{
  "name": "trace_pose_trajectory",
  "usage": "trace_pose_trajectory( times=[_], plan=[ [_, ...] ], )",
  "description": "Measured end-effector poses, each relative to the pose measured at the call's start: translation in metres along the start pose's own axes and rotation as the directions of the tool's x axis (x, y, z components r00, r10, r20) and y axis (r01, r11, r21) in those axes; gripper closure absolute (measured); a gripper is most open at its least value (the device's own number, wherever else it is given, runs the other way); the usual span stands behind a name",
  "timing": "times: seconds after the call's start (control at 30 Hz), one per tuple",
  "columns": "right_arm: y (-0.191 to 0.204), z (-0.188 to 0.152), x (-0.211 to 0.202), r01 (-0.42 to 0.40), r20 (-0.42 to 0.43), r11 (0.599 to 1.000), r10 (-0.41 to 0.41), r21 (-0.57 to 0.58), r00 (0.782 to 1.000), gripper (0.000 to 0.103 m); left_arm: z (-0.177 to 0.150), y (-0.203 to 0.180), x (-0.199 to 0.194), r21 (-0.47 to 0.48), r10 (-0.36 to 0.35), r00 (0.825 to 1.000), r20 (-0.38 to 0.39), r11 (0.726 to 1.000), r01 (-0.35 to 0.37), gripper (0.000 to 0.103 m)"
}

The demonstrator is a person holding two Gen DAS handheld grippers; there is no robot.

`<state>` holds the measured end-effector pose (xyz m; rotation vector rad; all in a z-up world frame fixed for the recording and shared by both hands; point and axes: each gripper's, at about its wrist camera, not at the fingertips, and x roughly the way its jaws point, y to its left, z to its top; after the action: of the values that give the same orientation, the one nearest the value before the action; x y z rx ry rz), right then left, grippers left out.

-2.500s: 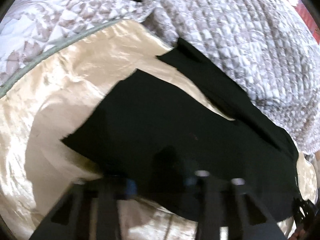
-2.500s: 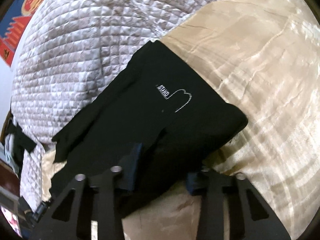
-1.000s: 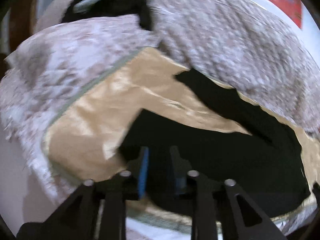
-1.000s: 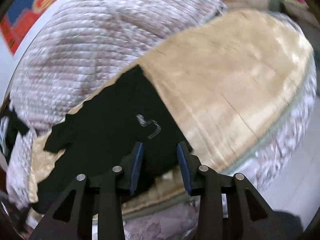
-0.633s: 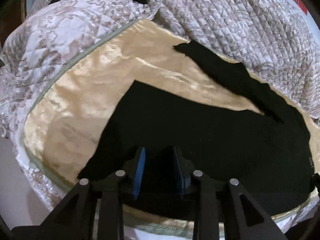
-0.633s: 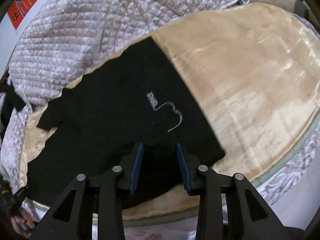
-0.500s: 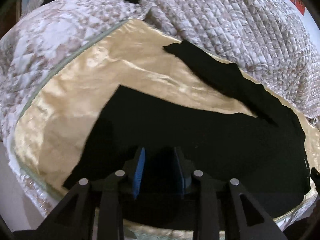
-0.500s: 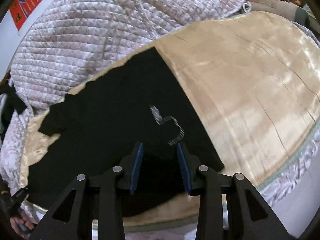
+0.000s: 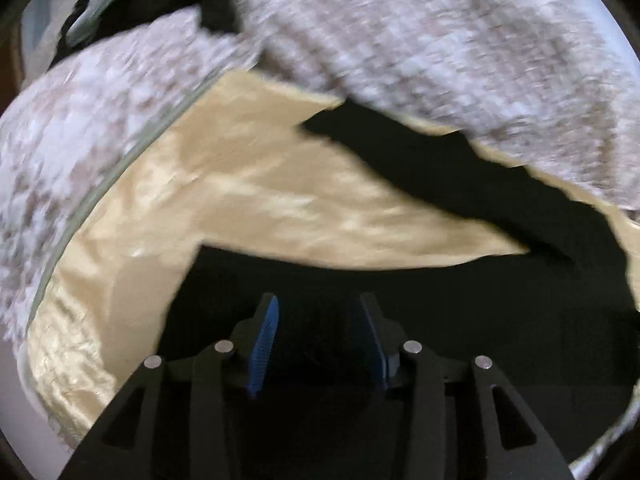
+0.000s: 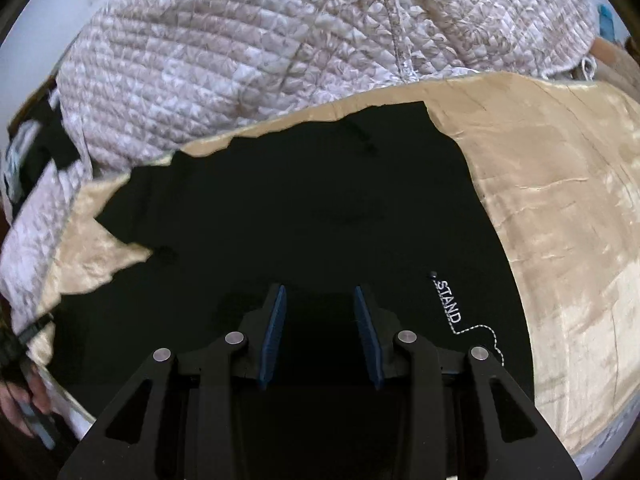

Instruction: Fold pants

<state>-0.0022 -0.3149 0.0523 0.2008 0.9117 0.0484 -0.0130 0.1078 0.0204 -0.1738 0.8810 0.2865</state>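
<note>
Open golden satin bedspread (image 10: 560, 208) lies bare to the right of the flat black pants (image 10: 320, 208) and between their spread legs (image 9: 320, 208); a heaped grey-white quilted blanket (image 10: 280, 40) walls off the far side, touching the pants' far edge.

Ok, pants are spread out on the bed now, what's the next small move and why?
Probably lower the right hand-held gripper and pinch the near waist edge of the black pants: they lie flat and unfolded on the gold bedspread, and its jaws hang apart with no fabric visibly pinched.
</note>
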Motion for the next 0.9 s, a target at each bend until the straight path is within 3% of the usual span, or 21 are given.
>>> trace_pose_trajectory(
  times=[0.1, 0.17, 0.27, 0.37, 0.47, 0.57, 0.73, 0.9],
  plan=[
    [-0.03, -0.003, 0.003, 0.059, -0.014, 0.995, -0.058, 0.083, 0.998, 0.067, -0.001, 0.016, 0.003, -0.04, 0.016, 1.0, -0.003, 0.999, -0.016, 0.059],
    [-0.053, -0.002, -0.008, 0.083, 0.025, 0.985, -0.087, 0.148, 0.996, 0.067, 0.001, 0.014, -0.002, -0.032, 0.052, 0.998, 0.024, 0.998, -0.051, 0.059],
    [-0.059, 0.0, -0.02, 0.141, 0.062, 0.976, -0.153, 0.165, 0.986, 0.066, 0.003, -0.002, -0.009, 0.0, 0.02, 0.999, 0.048, 1.0, -0.02, 0.059],
    [-0.046, 0.002, -0.023, 0.067, 0.083, 0.988, -0.079, 0.138, 0.993, 0.066, 0.004, -0.024, -0.012, 0.06, 0.001, 0.997, 0.071, 0.998, -0.005, 0.059],
    [-0.012, 0.002, -0.022, 0.055, 0.101, 0.998, -0.055, 0.009, 0.993, 0.066, 0.007, -0.04, -0.014, 0.09, -0.028, 0.997, 0.075, 0.996, 0.021, 0.059],
    [0.015, 0.001, -0.013, 0.011, 0.089, 0.998, -0.006, -0.063, 0.996, 0.052, 0.016, -0.052, -0.013, 0.111, -0.058, 0.996, 0.074, 0.993, 0.05, 0.057],
    [0.047, 0.012, 0.012, -0.006, 0.04, 0.991, 0.011, -0.137, 0.999, 0.052, 0.025, -0.07, 0.001, 0.161, -0.064, 0.996, 0.059, 0.985, 0.054, 0.056],
    [0.048, 0.024, 0.04, 0.044, -0.028, 0.99, -0.048, -0.133, 0.998, 0.052, 0.018, -0.058, 0.034, 0.137, 0.035, 0.999, -0.023, 0.99, -0.032, 0.056]
  ],
)
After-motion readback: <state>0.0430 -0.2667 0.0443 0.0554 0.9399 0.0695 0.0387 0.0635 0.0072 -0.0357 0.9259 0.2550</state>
